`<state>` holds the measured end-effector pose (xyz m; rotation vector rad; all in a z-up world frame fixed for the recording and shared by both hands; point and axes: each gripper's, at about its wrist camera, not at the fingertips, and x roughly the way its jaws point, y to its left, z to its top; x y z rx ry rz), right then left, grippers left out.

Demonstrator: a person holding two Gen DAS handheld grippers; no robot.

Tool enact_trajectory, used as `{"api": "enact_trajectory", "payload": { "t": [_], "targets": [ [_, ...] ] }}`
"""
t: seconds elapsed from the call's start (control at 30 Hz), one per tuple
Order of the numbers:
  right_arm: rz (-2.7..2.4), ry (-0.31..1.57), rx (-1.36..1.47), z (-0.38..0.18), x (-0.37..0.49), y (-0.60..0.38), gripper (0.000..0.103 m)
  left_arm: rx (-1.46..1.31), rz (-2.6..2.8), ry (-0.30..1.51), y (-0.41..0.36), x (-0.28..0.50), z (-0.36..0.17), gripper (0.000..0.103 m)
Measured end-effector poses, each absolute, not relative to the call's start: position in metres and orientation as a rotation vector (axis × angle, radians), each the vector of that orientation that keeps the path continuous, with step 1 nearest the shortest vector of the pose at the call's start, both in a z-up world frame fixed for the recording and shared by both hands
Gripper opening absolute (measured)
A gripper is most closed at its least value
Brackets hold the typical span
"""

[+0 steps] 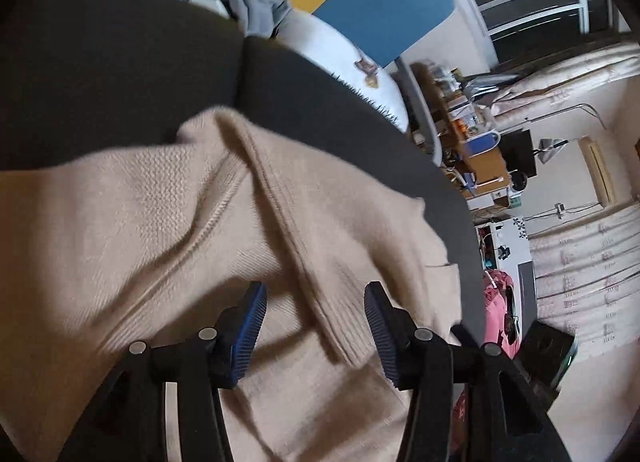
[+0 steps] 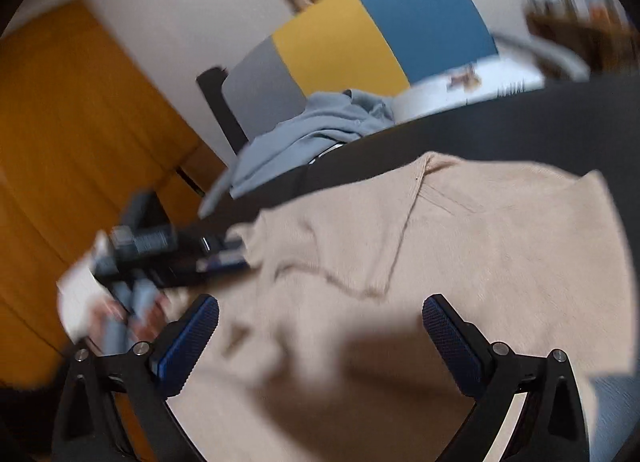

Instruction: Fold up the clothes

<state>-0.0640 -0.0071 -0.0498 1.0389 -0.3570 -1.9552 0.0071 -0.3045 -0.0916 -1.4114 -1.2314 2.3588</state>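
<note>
Sweaters: one beige (image 1: 168, 229), one grey (image 2: 320, 121).

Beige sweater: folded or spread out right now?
Partly folded. The beige sweater lies on the dark surface with a ribbed-edged flap doubled over its middle.

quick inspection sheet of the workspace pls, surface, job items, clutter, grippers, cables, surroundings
surface: dark cloth-covered surface, mostly covered by clothes.
job's things: beige knit sweater spread out, one ribbed-cuff sleeve lying across the body; grey garment bunched at the far edge.
clutter: white pillow behind the surface.
grippers: left gripper open above the sleeve cuff, nothing between its fingers; right gripper open over the sweater, empty.
cables: thin wires on the far wall.
surroundings: grey, yellow and blue panel, orange door, crowded desk, curtains.
</note>
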Motion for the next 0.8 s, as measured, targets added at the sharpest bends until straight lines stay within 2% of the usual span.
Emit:
{"api": "enact_trajectory", "payload": {
  "t": [0.23, 0.33, 0.4, 0.47, 0.57, 0.67, 0.8],
  "targets": [
    [-1.728, -0.506, 1.194, -0.079, -0.127, -0.041, 0.103, -1.297, 2.222, -1.205, -0.297, -0.019, -0.104, 0.051],
    [-1.597, -0.475, 1.246, -0.086, -0.133, -0.063, 0.103, -1.270, 2.167, -1.188, -0.296, -0.024, -0.104, 0.050],
    [-1.512, -0.468, 1.251, -0.084, -0.135, -0.076, 0.103, -1.219, 2.128, -1.191, -0.298, -0.027, -0.103, 0.037],
    [-1.430, -0.471, 1.241, -0.079, -0.138, -0.087, 0.103, -1.128, 2.099, -1.185, -0.300, -0.031, -0.096, 0.029],
    [-1.368, -0.507, 1.196, -0.068, -0.151, -0.104, 0.103, -0.989, 2.120, -1.207, -0.313, -0.046, -0.078, 0.029],
    [-1.459, -0.640, 1.111, -0.051, -0.193, -0.113, 0.103, -0.872, 2.274, -1.268, -0.344, -0.072, -0.054, 0.029],
    [-1.674, -0.824, 1.054, -0.032, -0.258, -0.111, 0.103, -0.967, 2.507, -1.309, -0.381, -0.091, -0.039, 0.032]
  ]
}}
